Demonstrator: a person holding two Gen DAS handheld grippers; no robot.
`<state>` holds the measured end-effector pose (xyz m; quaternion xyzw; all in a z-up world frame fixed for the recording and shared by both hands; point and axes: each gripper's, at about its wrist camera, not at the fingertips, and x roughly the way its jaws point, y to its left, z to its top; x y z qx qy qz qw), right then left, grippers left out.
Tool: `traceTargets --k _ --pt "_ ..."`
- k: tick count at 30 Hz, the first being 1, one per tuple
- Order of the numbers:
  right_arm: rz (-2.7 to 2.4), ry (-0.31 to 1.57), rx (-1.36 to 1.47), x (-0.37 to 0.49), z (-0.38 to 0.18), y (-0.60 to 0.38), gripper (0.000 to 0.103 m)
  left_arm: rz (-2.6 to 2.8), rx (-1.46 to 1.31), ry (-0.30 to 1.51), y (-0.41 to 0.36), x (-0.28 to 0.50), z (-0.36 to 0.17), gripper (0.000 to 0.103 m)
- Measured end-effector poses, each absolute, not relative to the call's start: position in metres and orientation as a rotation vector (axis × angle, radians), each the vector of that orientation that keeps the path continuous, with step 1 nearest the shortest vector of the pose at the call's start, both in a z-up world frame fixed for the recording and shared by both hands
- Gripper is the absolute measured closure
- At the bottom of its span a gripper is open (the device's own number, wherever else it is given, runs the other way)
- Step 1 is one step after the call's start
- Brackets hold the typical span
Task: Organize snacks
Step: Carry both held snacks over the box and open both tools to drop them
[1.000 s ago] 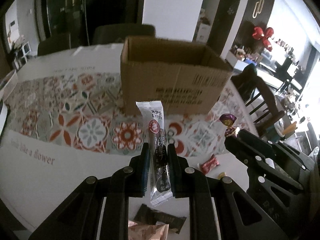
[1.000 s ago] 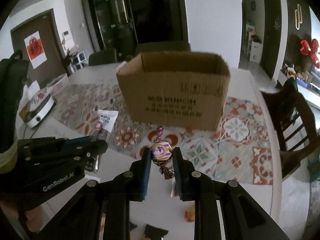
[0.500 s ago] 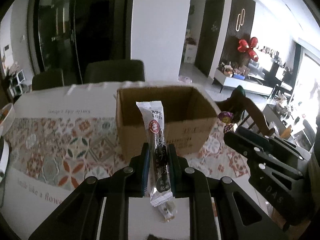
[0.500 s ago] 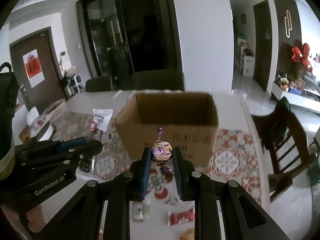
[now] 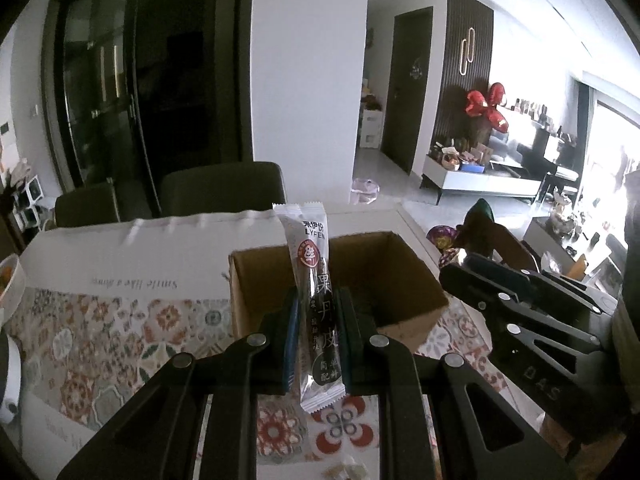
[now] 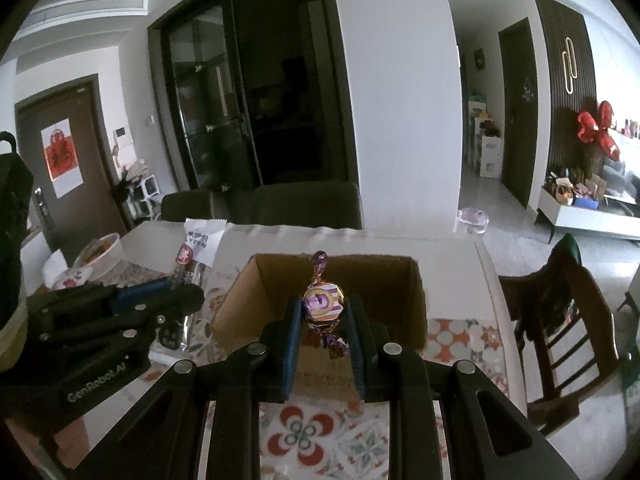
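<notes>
We list colours and patterns only.

- Snack bar (image 5: 318, 312): white wrapper ends, dark brown-black body with pale characters, round red seal near the top.
- Candy (image 6: 322, 303): purple and cream stripes, gold rim, purple foil twists.
- Box (image 5: 404, 280): plain brown cardboard, inside and out.
- Fingers (image 5: 290, 340): black, with blue pads.
- Tabletop (image 5: 120, 256): white cloth with grey script lettering; a band of tile motifs in orange-red, teal and cream, with floral medallions.
- Bowl (image 6: 102, 250): white rim, orange contents.
- Chairs (image 6: 304, 204): dark olive-grey backs; one chair (image 6: 560, 320) of dark brown wood.
- Door poster (image 6: 62, 156): white with a red emblem.
- Balloon ornament (image 6: 598, 128): glossy red.
</notes>
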<state>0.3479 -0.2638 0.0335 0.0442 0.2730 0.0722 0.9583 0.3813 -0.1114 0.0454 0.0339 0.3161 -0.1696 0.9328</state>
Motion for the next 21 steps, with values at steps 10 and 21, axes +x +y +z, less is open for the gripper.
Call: traceTargets --k 10,21 --pt "0.130 0.612 0.101 0.406 0.017 -0.274 0.080 -0.360 0.074 0.707 -0.122 0.441 0.024 0.085" --pt "0.103 0.703 0.110 0.445 -0.015 -0.283 0.080 -0.357 0.073 0.805 -0.132 0.482 -0.008 0.077"
